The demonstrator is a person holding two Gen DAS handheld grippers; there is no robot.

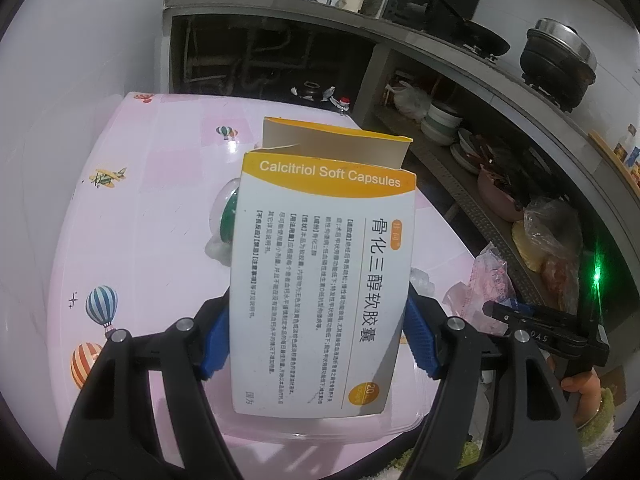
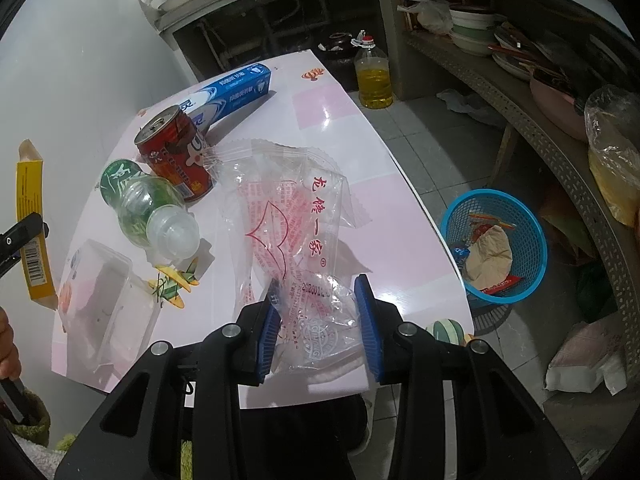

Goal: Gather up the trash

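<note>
left tongs [image 1: 316,340] were clamped on the capsule box [image 1: 320,280] by its side walls, held above the surface [image 1: 160,200] — light, crushable card. right tongs [image 2: 320,332] pinched the clear wrapper [image 2: 292,232] — limp, slippery film, best gripped bunched. blue basket [image 2: 496,240] sat on the floor nearby.

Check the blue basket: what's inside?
The blue basket, on the floor beside the table, holds crumpled brown paper and red wrappers, plus a blue scrap at its left wall. Anything beneath the paper is covered.
</note>
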